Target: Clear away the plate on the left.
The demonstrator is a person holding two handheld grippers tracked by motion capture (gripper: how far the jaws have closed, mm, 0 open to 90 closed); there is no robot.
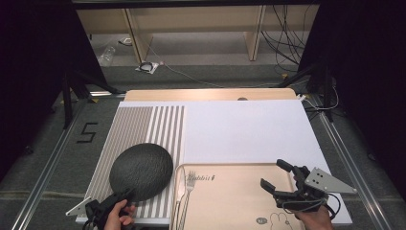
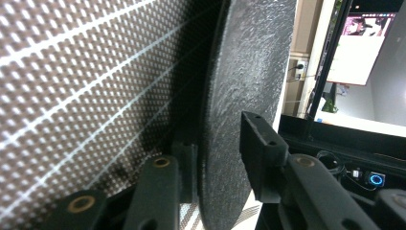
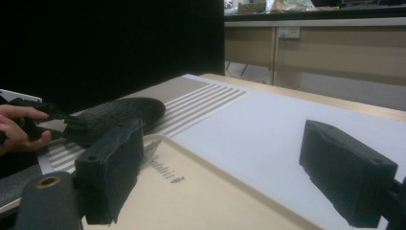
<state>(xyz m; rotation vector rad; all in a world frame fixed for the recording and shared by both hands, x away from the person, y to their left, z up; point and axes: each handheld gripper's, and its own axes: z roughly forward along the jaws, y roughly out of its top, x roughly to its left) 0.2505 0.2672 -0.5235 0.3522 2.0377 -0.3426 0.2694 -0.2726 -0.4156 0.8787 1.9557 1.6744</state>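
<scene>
Gripping the near rim of a dark textured plate (image 1: 141,170), the left gripper (image 1: 115,203) sits at the table's (image 1: 206,94) near-left edge, a hand (image 1: 117,216) wrapped round it. In the left gripper view the plate's (image 2: 239,96) edge stands between the two black jaws, one pad under it and one over it, both against its rough surface. The plate is tilted, its near edge lifted above the striped placemat (image 1: 143,124) and its far part over the mat. Just to its right lies a beige tray (image 1: 230,196) with a fork (image 1: 190,184) and a knife (image 1: 180,191) along its left side. The right gripper (image 1: 277,176) hovers over the tray's right part, its jaws wide apart with nothing between them.
</scene>
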